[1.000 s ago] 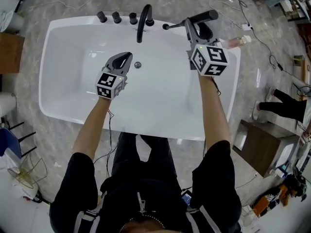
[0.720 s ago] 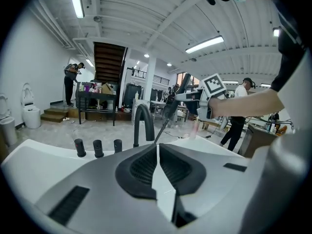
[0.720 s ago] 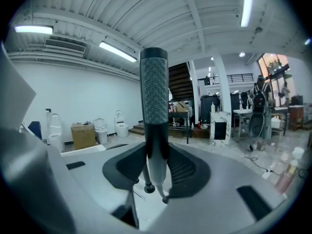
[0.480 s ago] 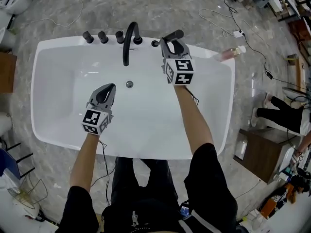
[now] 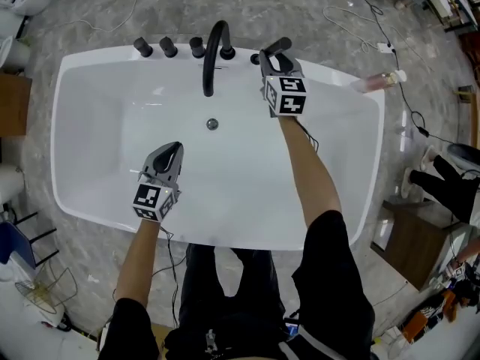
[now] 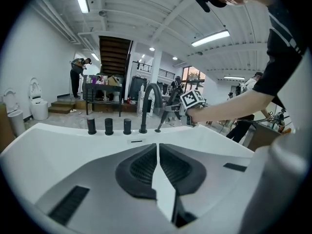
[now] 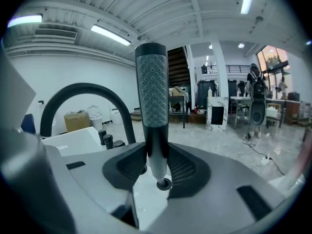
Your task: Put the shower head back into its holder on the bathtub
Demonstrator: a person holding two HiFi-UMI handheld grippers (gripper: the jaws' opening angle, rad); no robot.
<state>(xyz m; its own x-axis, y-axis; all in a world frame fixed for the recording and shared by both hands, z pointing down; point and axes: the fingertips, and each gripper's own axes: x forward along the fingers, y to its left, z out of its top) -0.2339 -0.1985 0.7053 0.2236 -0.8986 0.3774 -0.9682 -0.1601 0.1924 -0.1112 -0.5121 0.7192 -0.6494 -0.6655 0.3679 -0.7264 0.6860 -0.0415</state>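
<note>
Seemingly tip in holder (image 7: pixel 165 184), shower head (image 7: pixel 152 91) upright, gripped by right tongs (image 7: pixel 157 165)

I counted one white bathtub (image 5: pixel 90 88), and it had one drain (image 5: pixel 212 124) in its floor. On the rim at twelve o'clock stood three black knobs (image 5: pixel 169 48) in a row. Next to them, toward one o'clock, was one curved black spout (image 5: pixel 214 51). There was only one shower head (image 7: pixel 152 82). The grippers were two, the left gripper (image 5: pixel 174 148) and the right gripper (image 5: pixel 273 55), each with one marker cube. One pink bottle (image 5: pixel 375 82) lay at two o'clock.
</note>
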